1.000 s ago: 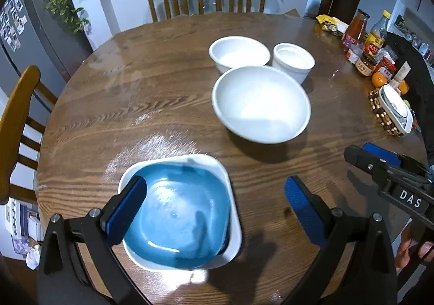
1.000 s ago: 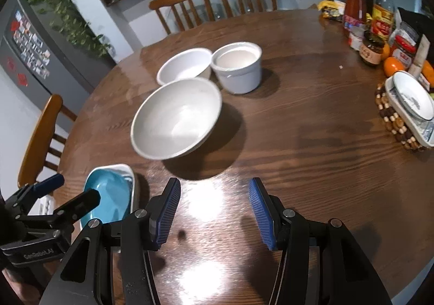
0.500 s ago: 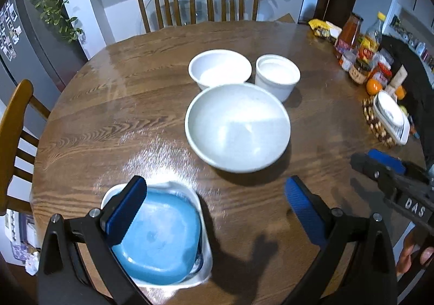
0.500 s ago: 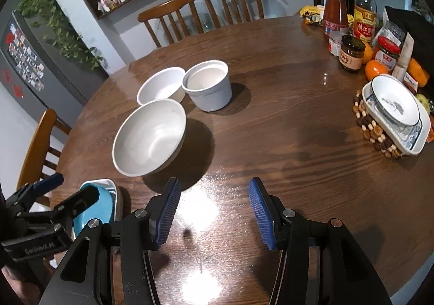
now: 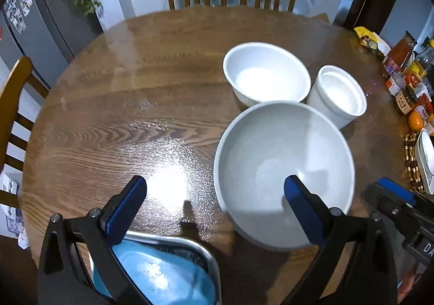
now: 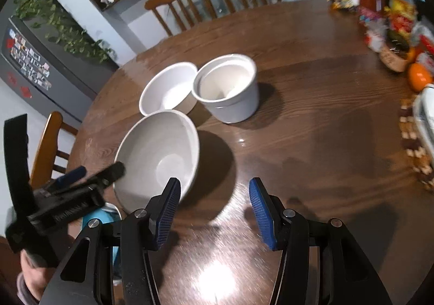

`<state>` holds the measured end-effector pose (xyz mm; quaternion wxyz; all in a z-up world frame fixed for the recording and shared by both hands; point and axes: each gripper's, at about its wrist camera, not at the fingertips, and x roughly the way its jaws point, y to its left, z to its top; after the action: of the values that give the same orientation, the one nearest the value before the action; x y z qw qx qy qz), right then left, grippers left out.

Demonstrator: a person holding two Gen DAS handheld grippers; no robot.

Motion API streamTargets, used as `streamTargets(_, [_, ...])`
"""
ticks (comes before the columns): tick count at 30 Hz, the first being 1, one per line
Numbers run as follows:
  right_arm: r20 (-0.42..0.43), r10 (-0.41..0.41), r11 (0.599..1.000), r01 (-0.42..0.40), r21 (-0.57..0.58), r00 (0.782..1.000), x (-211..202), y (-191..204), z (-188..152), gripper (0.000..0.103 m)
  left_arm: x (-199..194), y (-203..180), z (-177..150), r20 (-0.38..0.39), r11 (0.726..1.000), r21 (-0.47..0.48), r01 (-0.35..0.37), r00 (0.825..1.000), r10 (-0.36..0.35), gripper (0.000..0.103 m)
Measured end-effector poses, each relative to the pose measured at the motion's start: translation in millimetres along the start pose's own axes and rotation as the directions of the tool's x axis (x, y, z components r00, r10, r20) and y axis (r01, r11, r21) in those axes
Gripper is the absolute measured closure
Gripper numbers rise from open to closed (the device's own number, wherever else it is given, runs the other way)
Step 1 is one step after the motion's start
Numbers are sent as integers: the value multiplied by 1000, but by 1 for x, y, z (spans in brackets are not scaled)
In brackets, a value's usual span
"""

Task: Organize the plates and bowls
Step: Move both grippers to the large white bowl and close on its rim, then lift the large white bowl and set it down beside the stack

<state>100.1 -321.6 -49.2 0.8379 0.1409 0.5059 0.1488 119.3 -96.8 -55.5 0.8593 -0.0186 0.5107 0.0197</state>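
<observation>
Three white bowls (image 5: 283, 169) sit loose mid-surface (image 5: 114, 104), unstacked, blue plate (image 5: 162, 278) nested in its tray at the near edge, left gripper (image 5: 214, 196) and right gripper (image 6: 214, 207) both spread, empty, so sorting looks barely begun.

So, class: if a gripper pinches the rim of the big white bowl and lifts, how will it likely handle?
The big white bowl looks like rigid glazed ceramic, so probably stiff and breakable. Its glossy surface may slip between pads. Held by one side of so wide a rim, it would likely tilt.
</observation>
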Motion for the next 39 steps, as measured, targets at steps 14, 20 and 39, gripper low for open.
streamTargets(14, [-75, 30, 999, -32, -25, 997, 37, 10, 7, 94, 21, -7, -5, -65, 996, 33, 85, 994, -82, 85])
streamTargets(20, [-40, 8, 999, -10, -49, 999, 5, 6, -7, 94, -11, -16, -18, -31, 988, 84, 127, 992, -125, 85])
streamTargets(39, [-131, -74, 997, 73, -17, 989, -20, -18, -74, 93, -15, -41, -88, -134, 962, 179, 209, 973, -186, 77])
